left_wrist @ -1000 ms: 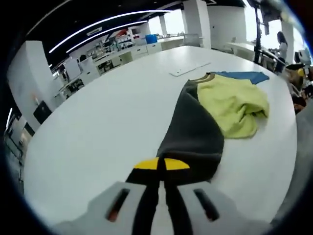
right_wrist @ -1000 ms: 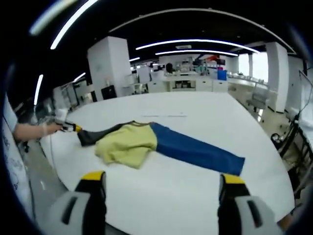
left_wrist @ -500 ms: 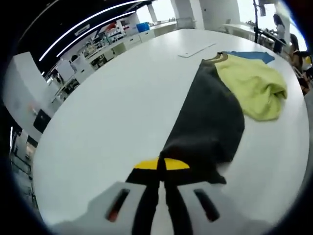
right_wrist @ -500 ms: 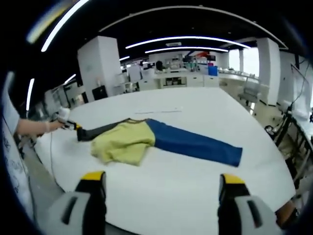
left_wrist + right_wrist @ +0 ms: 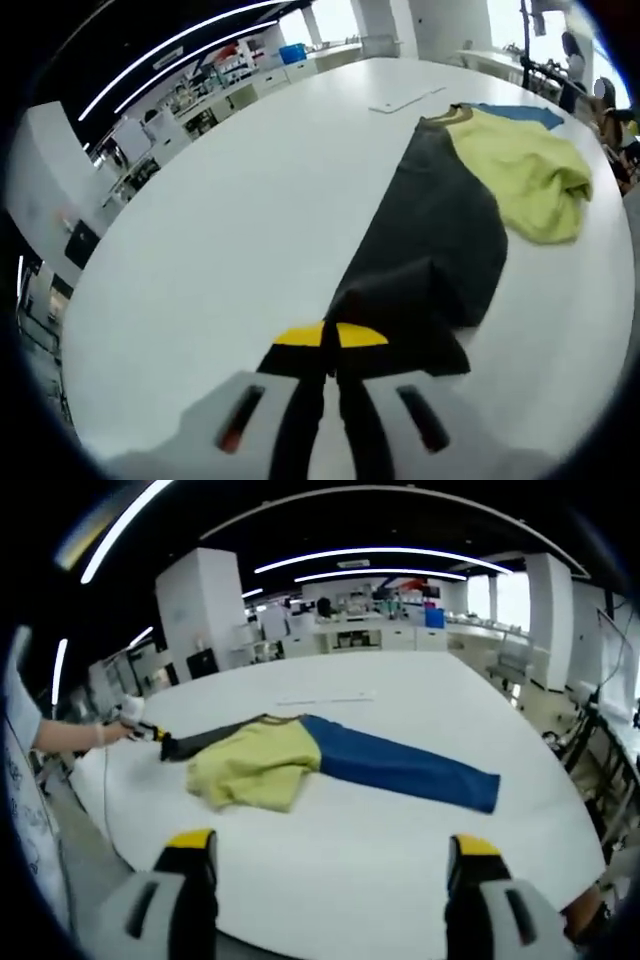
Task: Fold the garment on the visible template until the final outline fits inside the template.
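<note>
Left gripper view looks along its own left gripper (image 5: 330,340), whose yellow-tipped jaws are pinched together on the cuff of the dark sleeve (image 5: 430,250) of the garment (image 5: 480,190). From that pinch the sleeve runs away across the white table (image 5: 220,230) to the bunched yellow-green body (image 5: 525,170), and past the body a sliver of blue sleeve (image 5: 515,112) shows. A thin pale strip (image 5: 405,100) lies on the table just beyond the garment's collar; whether it is part of the template I cannot tell.

In the right gripper view the right gripper (image 5: 325,865) hangs off the near edge of the table with its jaws spread wide and nothing between them. The garment (image 5: 250,770) lies well ahead of it and crosswise: dark sleeve (image 5: 205,740) at one end, held by the left gripper (image 5: 150,733), crumpled body in the middle, and blue sleeve (image 5: 400,765) stretched flat toward the other end.

So the garment's long axis runs from cuff to cuff, straight out from the left gripper and broadside to the right one. The left gripper already has the dark end; the free blue cuff is the right gripper's nearer target. My judgement is that spreading is unfinished, since the body is rumpled, and folding cannot properly begin until it lies flat.
</note>
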